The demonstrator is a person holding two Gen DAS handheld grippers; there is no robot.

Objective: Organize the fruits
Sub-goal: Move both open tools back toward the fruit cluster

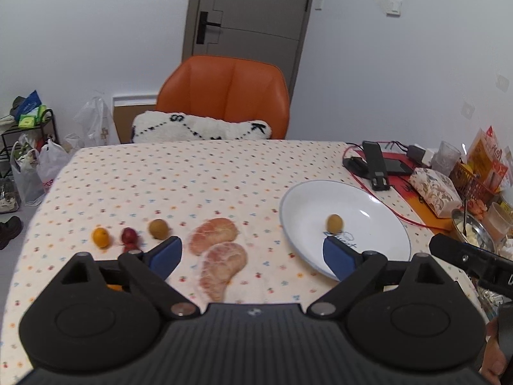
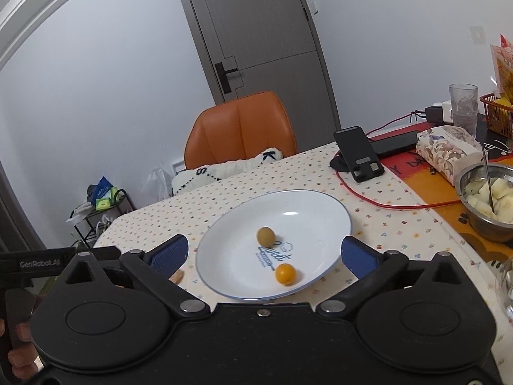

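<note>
Meanwhile, both my left gripper (image 1: 253, 255) and right gripper (image 2: 264, 256) hang wide-jawed and empty as two pomelo segments (image 1: 219, 250), soft and tearable, wait on the worktop (image 1: 160, 179) beside the plate (image 1: 384, 224), best pinched gently across their thick middles.

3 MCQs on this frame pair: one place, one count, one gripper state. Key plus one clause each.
1. Where do the two pomelo segments lie?
A. on the tablecloth, left of the plate
B. in the plate
C. in the steel bowl

2. How many fruits are in the white plate in the right wrist view?
A. none
B. two
C. four

3. How does the right gripper stand?
A. shut on a fruit
B. shut, empty
C. open, empty

Key:
1 A: both segments rest on the dotted cloth, apart from the plate rim.
2 B: a greenish-brown fruit and a small orange fruit sit in it.
3 C: its blue pads are wide apart with nothing between them.
</note>
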